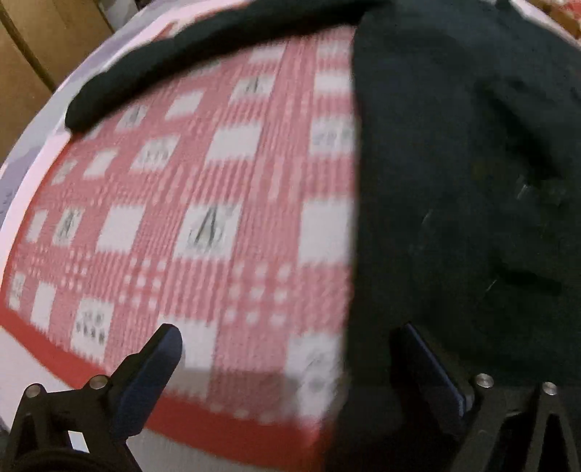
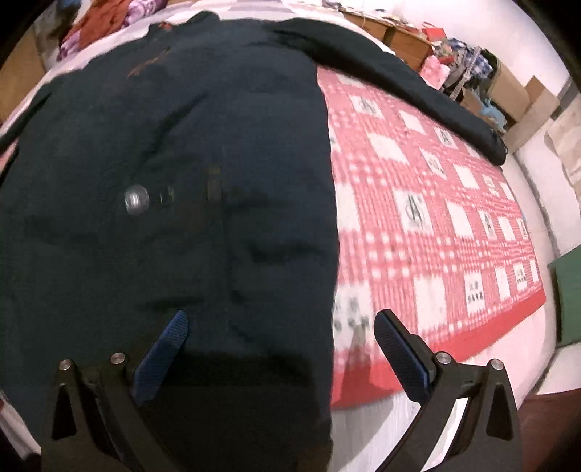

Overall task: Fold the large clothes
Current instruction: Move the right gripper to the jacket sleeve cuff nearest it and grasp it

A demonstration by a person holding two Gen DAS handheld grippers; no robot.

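Note:
A large dark long-sleeved garment [image 1: 464,174] lies spread flat on a red-and-white checked blanket [image 1: 218,203]. One sleeve [image 1: 174,61] stretches out to the left in the left wrist view. In the right wrist view the garment [image 2: 174,163] fills the left half, with its other sleeve [image 2: 392,69] stretched right and a metal button [image 2: 136,199] on its front. My left gripper [image 1: 290,345] is open and empty above the garment's left hem edge. My right gripper [image 2: 281,330] is open and empty above the garment's right hem edge.
The checked blanket [image 2: 435,218] covers a white bed whose near edge [image 2: 472,366] shows. Cardboard boxes [image 2: 508,90] and piled clothes [image 2: 461,69] stand beyond the bed on the right. Brown boxes or panelling [image 1: 32,54] stand to the left. More clothes [image 2: 105,25] lie at the far end.

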